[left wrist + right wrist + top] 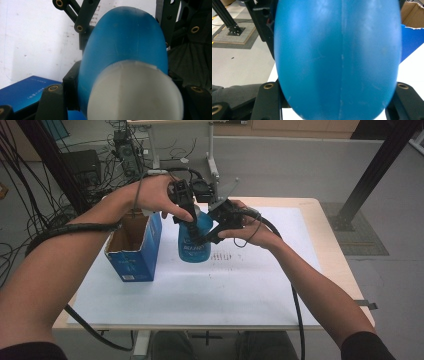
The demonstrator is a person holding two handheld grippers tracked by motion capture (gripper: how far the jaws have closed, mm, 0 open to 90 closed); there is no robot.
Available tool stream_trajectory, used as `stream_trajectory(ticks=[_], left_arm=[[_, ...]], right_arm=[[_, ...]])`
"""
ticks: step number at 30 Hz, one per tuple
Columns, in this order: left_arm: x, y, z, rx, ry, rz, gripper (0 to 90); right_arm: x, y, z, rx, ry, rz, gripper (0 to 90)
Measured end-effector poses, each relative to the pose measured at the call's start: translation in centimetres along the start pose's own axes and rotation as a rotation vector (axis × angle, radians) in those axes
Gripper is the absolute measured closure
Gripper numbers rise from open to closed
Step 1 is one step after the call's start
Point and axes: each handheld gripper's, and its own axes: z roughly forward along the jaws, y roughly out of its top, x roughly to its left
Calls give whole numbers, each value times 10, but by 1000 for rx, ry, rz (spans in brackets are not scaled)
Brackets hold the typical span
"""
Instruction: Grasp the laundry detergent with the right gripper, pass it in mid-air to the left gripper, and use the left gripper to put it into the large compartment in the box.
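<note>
A blue plastic bottle (pixel 194 242) with a white cap (pixel 135 92) stands roughly upright over the white sheet; I cannot tell whether its base touches it. My left gripper (pixel 188 217) comes down from above and is shut on the bottle's top, just below the cap, with its fingers (pixel 53 100) on either side. My right gripper (pixel 210 234) reaches in from the right and is shut on the bottle's blue body (pixel 337 57), its fingers (pixel 268 100) pressed against both flanks.
An open blue cardboard box (pixel 135 250) stands just left of the bottle, close to my left hand. A white sheet (pixel 250 280) covers the wooden table (pixel 330 245). Cables and black frame posts (pixel 380 165) lie beyond the far edge.
</note>
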Motion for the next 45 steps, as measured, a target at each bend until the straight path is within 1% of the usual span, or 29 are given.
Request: stream_trajectory(ticks=[8, 10, 12, 16, 18, 19, 21, 22, 24, 25, 26, 28, 29, 30, 32, 33, 34, 36, 38, 39, 40, 41, 42, 45], left_arm=[[0, 0, -1, 0, -1, -2, 365], [-2, -1, 1, -23, 10, -30, 365], [-1, 0, 0, -14, 11, -20, 365], [-1, 0, 0, -18, 5, -27, 365], [0, 0, -2, -10, 4, -13, 365], [0, 1, -2, -5, 6, -6, 365], [3, 1, -5, 13, 4, 18, 365], [7, 2, -9, 57, -2, 76, 365], [8, 2, -11, 59, 2, 80, 365], [9, 2, -11, 61, 4, 83, 365], [9, 1, -12, 57, 5, 71, 365], [10, 1, -13, 56, 8, 67, 365], [11, 1, -14, 56, 9, 62, 365], [11, 0, -14, 57, 10, 57, 365], [14, 0, -15, 60, 9, 47, 365], [14, -1, -15, 59, 10, 33, 365], [15, -1, -16, 66, 12, 33, 364], [16, -2, -18, 60, 16, 18, 365], [18, -4, -20, 57, 15, 2, 365], [20, -4, -21, 57, 13, -6, 365], [21, -5, -23, 58, 17, -7, 365], [21, -6, -24, 45, 27, -24, 365], [22, -6, -25, 42, 39, -30, 365], [24, -7, -29, 43, 73, -48, 366]], right_arm=[[0, 0, 1, -9, -5, 4, 374], [-1, -1, 1, -14, -3, 13, 368], [-1, -2, 1, -11, 1, 23, 359], [-1, -2, 2, -13, -2, 24, 347], [-1, -3, 1, -16, -3, 26, 336], [0, -3, 1, -4, -3, 45, 332], [1, -3, 0, 2, -4, 47, 311], [1, -2, 0, 3, -7, 43, 300], [1, -3, 0, 0, -14, 39, 267], [1, -3, -1, 4, -20, 48, 240], [0, -3, -2, 7, -26, 56, 213], [-1, -5, -3, 13, -28, 65, 146], [-1, -5, -4, 22, -34, 78, 123], [-2, -6, -4, 30, -32, 87, 112], [-1, -7, -6, 48, -46, 102, 90], [-2, -8, -8, 52, -47, 110, 88], [-2, -8, -9, 54, -48, 119, 81], [-2, -10, -13, 69, -68, 134, 59], [-2, -11, -19, 114, -99, 122, 57], [-1, -12, -22, 130, -108, 122, 57], [-1, -13, -25, 140, -115, 127, 56], [-1, -13, -28, 152, -116, 130, 56], [-2, -15, -33, 168, -113, 132, 56], [-2, -20, -46, 174, -130, 169, 56]])
